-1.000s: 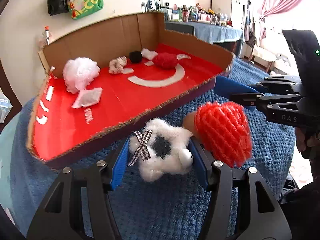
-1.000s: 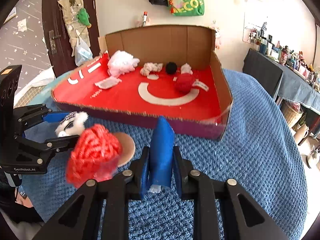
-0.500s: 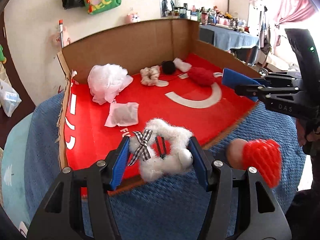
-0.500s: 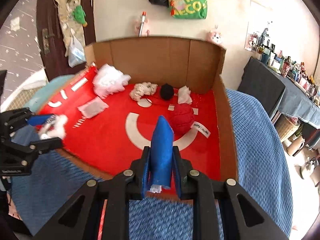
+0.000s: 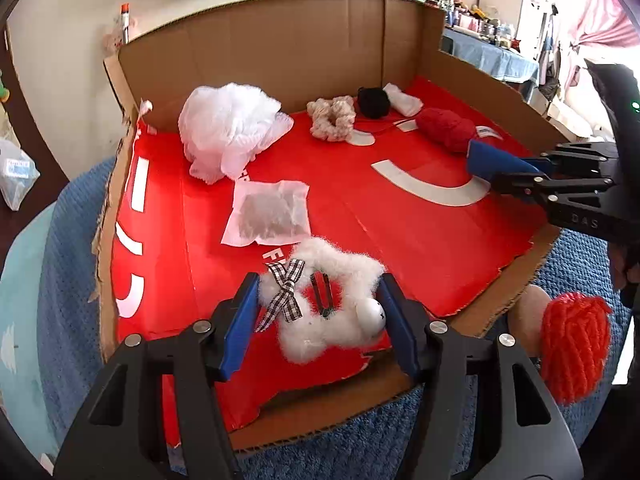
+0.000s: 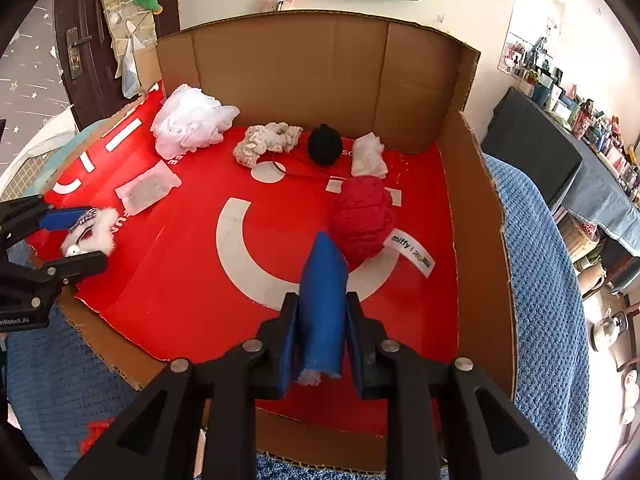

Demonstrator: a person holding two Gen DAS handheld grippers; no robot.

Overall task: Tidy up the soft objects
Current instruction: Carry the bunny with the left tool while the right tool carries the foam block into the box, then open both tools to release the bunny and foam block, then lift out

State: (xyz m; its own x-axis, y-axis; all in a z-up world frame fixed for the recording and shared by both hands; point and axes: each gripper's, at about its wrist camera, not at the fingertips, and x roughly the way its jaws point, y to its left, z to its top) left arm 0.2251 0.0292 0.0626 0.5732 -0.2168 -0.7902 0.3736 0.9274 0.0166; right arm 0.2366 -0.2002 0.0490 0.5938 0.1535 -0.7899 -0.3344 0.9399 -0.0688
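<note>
My left gripper (image 5: 316,312) is shut on a white fluffy scrunchie (image 5: 340,320) with a checked bow, held over the front left of the red-floored cardboard box (image 5: 280,52). It also shows in the right wrist view (image 6: 90,232). My right gripper (image 6: 322,316) is shut on a folded blue cloth (image 6: 322,296), held over the box's front right beside a red knitted ball (image 6: 362,216). The blue cloth also shows in the left wrist view (image 5: 496,162).
In the box lie a white mesh pouf (image 5: 228,132), a flat sachet (image 5: 268,214), a beige scrunchie (image 5: 332,118), a black ball (image 5: 374,102) and a white cloth (image 5: 402,98). A red net sponge (image 5: 576,352) lies outside on the blue blanket (image 6: 544,280).
Both grippers have moved forward from above the blanket to over the box floor, each still holding its item. The red net sponge has stayed behind on the blanket.
</note>
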